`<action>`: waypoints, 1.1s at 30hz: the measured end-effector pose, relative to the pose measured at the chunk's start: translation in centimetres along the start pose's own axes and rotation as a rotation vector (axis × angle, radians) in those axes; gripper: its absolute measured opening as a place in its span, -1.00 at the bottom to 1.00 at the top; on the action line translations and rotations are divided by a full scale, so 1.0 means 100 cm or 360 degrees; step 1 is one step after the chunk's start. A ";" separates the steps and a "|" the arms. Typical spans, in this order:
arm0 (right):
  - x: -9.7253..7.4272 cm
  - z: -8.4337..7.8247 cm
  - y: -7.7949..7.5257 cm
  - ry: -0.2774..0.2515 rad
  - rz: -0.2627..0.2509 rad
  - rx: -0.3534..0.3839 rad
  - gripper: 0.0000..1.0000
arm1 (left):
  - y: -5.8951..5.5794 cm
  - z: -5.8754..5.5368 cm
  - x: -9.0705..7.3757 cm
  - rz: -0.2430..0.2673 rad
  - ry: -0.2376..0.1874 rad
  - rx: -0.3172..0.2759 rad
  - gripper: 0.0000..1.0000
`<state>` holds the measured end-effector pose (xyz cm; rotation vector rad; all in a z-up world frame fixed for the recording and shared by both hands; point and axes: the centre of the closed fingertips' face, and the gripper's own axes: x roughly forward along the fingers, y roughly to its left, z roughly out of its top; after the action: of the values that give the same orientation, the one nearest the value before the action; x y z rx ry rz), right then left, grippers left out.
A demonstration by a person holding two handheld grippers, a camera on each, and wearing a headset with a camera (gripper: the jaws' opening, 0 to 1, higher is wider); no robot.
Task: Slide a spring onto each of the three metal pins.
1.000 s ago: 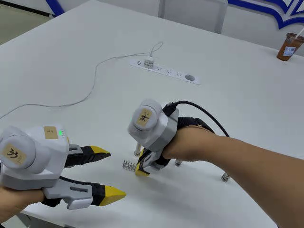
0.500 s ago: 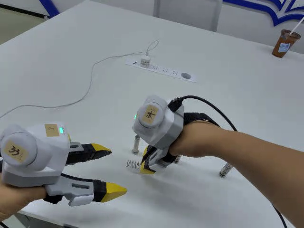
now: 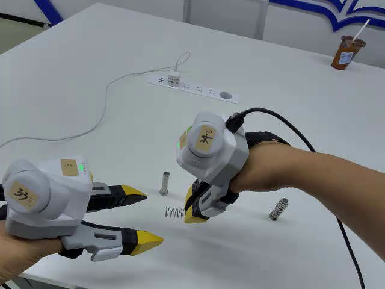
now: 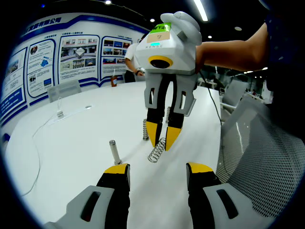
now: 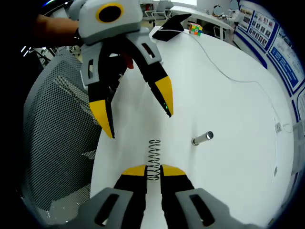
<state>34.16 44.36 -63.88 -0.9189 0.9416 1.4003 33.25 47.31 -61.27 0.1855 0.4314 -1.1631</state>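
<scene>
1. Spring point(image 3: 174, 212) rests on the white surface point(image 3: 72, 78), one end pinched between the nearly closed jaws of the right tool point(image 3: 195, 214).
2. Bare metal pin point(image 3: 164, 182) stands upright just beside the spring.
3. Left tool point(image 3: 148, 218) hovers near, jaws spread wide, holding nothing.

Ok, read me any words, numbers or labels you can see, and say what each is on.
"33": handwritten on a tan sticker on the grey left gripper.
Handwritten mark on a tan label on the grey right gripper gripping the thin wire spring: illegible.
Printed line on that gripper's front: blurred.
Blue wall posters: print too small.
Brown drink cup, its label: blurred.
</scene>
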 end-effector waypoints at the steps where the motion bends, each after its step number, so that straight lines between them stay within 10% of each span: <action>1: -0.001 0.001 0.001 -0.0004 0.0002 -0.0009 -0.77 | -0.001 0.001 0.001 -0.0007 -0.0002 0.0008 -0.05; 33: -0.012 0.019 0.023 -0.0063 0.0044 -0.0288 -0.77 | -0.016 0.008 0.009 -0.0115 -0.0018 0.0137 -0.74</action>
<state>31.93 45.67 -61.96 -1.0117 0.8103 1.5406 32.30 45.58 -60.79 0.2398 0.3807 -1.2542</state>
